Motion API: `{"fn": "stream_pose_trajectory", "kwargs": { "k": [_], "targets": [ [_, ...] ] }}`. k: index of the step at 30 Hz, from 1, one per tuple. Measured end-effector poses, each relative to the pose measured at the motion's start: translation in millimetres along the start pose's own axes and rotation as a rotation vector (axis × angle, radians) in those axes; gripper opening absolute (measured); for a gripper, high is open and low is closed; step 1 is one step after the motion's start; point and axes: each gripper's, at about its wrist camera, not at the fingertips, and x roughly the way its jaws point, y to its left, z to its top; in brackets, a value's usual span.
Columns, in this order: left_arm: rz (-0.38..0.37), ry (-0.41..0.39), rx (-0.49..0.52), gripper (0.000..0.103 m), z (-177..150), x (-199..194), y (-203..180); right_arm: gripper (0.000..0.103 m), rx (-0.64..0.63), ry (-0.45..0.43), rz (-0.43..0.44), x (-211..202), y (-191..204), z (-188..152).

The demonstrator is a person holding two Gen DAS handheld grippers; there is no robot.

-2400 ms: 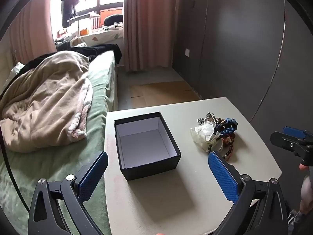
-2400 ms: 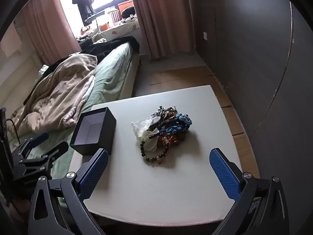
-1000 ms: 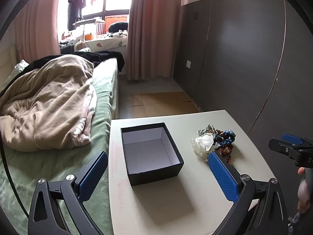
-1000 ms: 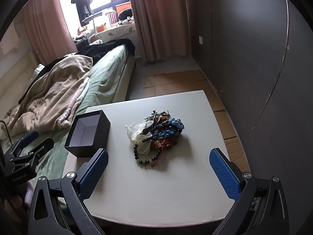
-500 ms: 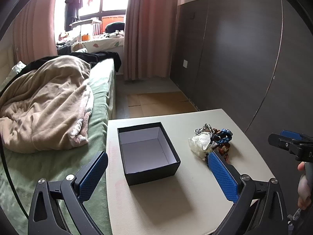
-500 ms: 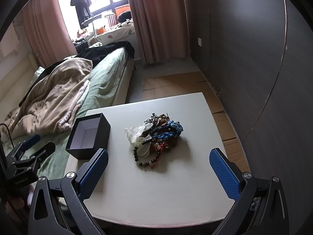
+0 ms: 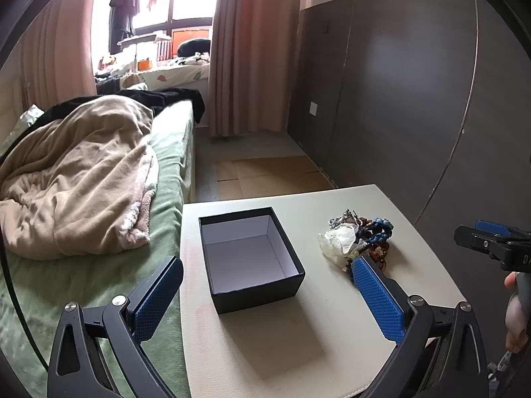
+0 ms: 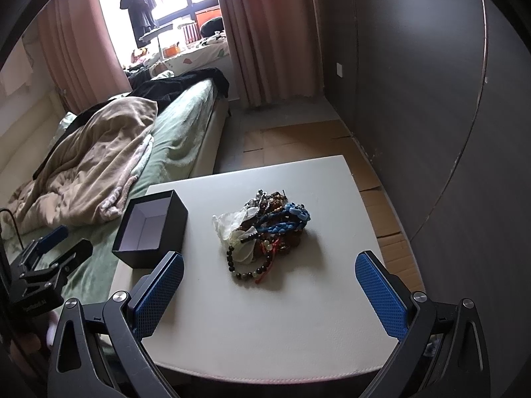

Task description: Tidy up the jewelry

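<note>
A: Starting at nine o'clock, what lies there?

B: A bed (image 7: 166, 152) with a beige blanket (image 7: 76, 172) heaped on it, just beside the white table (image 7: 298, 338).

A: And the left gripper (image 7: 267, 293)?

B: It hovers over the table's near edge, its blue-padded fingers (image 7: 156, 295) spread wide, holding nothing. The black box (image 7: 255, 285), lidless and white inside, sits between them at twelve o'clock.

A: Where is the jewelry?

B: The jewelry pile (image 8: 265, 229) lies mid-table, at about three o'clock from the box and apart from it: beaded bracelets, blue braided cord, a crumpled clear bag, all tangled.

A: The right gripper (image 8: 270, 293)?

B: Fingers (image 8: 381, 295) wide apart too, empty, low over the near edge, the pile ahead at twelve o'clock. A hand (image 7: 516, 311) shows at the left view's far right.
</note>
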Motion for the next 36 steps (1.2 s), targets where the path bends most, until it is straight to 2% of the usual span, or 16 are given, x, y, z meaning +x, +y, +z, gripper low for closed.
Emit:
{"fn": "stream_pose_trajectory", "kwargs": {
  "k": [9, 14, 18, 25, 36],
  "targets": [
    [-0.022, -0.005, -0.011, 0.102, 1.3, 2.8, -6.0, 0.103, 0.045, -0.002, 0.018, -0.1, -10.7, 1.3],
    [-0.066, 0.001, -0.027, 0.1, 3.5, 12.0, -15.1, 0.103, 0.099, -0.002, 0.044, 2.3, -22.7, 2.5],
    [-0.097, 0.03, -0.009, 0.086, 4.5, 26.0, -28.4, 0.103, 0.139, 0.008, 0.043, 6.8, -33.5, 4.7],
    [-0.168, 0.124, 0.021, 0.064, -0.4, 59.5, -55.9, 0.103, 0.187, 0.004, 0.041, 9.6, -54.1, 12.0],
    [-0.207, 0.251, 0.075, 0.044, -11.7, 105.7, -86.2, 0.103, 0.2, 0.024, 0.043, 20.5, -73.1, 21.2]
  ]
}}
